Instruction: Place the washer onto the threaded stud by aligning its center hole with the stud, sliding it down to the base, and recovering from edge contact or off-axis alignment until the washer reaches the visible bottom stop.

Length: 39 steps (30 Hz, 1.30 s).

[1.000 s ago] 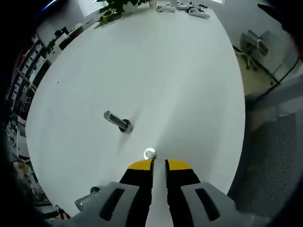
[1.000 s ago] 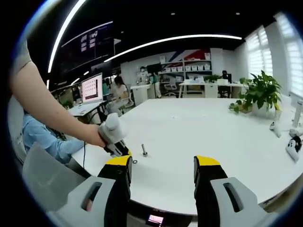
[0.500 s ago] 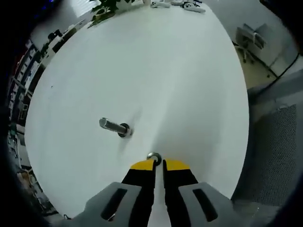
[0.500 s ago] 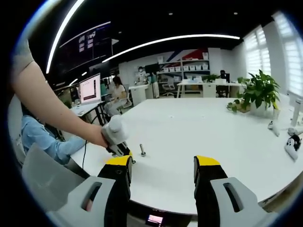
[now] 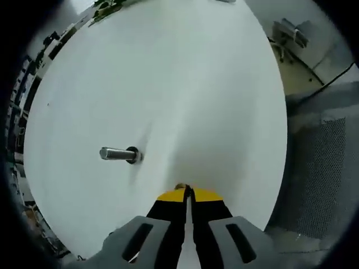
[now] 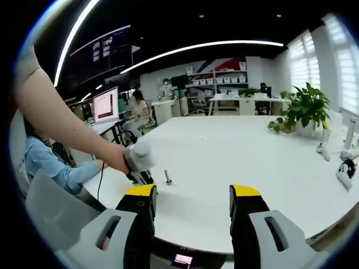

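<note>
1. In the left gripper view we look down on a wide white table (image 5: 185,84) with a rounded edge. Grey floor lies off to the right and green leaves (image 5: 109,5) sit at the far rim.
2. The threaded stud (image 5: 119,154) is a silvery metal rod on a dark round base. It stands on the table well to the left of our left gripper (image 5: 187,192). In this view its long axis runs left from the base.
3. The yellow-tipped jaws are clenched on the washer (image 5: 180,186). Only a small metallic sliver of it peeks out at the tips.
4. In the right gripper view we see an open office with desks, shelves, a monitor (image 6: 105,105) and a potted plant (image 6: 305,109) on the same table (image 6: 241,151).
5. Here the stud (image 6: 168,177) stands upright, just beside the left gripper (image 6: 141,168), which a hand (image 6: 120,162) holds.
6. Our right gripper (image 6: 192,193) hangs above the near table edge, jaws wide apart and holding nothing.
</note>
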Tool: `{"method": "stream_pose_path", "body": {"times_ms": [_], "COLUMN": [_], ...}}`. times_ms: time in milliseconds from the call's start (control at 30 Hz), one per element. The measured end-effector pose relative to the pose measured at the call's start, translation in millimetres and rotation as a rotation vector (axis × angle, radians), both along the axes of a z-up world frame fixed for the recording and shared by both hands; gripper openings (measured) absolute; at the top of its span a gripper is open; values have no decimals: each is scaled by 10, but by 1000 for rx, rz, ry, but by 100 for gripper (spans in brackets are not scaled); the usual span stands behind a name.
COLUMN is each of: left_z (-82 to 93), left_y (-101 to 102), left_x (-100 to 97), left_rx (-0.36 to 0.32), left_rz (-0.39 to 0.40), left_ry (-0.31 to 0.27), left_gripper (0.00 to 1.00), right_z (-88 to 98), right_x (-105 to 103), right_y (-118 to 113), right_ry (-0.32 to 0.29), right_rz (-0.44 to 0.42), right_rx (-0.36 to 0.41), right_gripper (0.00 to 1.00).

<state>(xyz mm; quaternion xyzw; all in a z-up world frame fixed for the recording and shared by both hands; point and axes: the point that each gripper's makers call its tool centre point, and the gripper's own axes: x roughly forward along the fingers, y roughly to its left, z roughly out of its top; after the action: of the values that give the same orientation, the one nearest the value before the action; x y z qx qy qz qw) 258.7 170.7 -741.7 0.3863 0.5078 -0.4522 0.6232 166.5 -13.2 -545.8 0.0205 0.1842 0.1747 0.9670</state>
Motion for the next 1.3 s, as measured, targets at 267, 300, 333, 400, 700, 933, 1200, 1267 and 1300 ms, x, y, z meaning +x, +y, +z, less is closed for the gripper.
{"method": "stream_pose_path", "body": {"times_ms": [267, 300, 333, 400, 700, 933, 1200, 1267, 1300], "left_z": [-27, -30, -32, -14, 5, 205, 464, 542, 571], "left_y": [-15, -20, -16, -17, 31, 90, 0, -31, -44], "left_x": [-3, -3, 3, -5, -45, 71, 242, 297, 341], "left_rx": [-49, -49, -51, -61, -103, -153, -169, -176, -184], "left_rz": [47, 44, 42, 48, 25, 72, 18, 15, 19], "left_ry": [-22, -24, -25, -34, -101, -120, -192, -204, -208], "left_gripper": [0, 0, 0, 0, 0, 0, 0, 0, 0], "right_z": [-3, -10, -9, 2, 0, -3, 19, 21, 17], "right_x": [3, 2, 3, 6, 3, 4, 9, 10, 9], "right_y": [25, 21, 19, 16, 5, 7, 21, 16, 22], "right_ry": [0, 3, 4, 0, 1, 2, -4, -5, -3], "right_rz": [10, 10, 9, 7, 4, 4, 7, 6, 8], "right_rx": [-2, -3, -2, 2, 3, 8, 26, 28, 27], "right_gripper": [55, 55, 55, 55, 55, 55, 55, 55, 55]}}
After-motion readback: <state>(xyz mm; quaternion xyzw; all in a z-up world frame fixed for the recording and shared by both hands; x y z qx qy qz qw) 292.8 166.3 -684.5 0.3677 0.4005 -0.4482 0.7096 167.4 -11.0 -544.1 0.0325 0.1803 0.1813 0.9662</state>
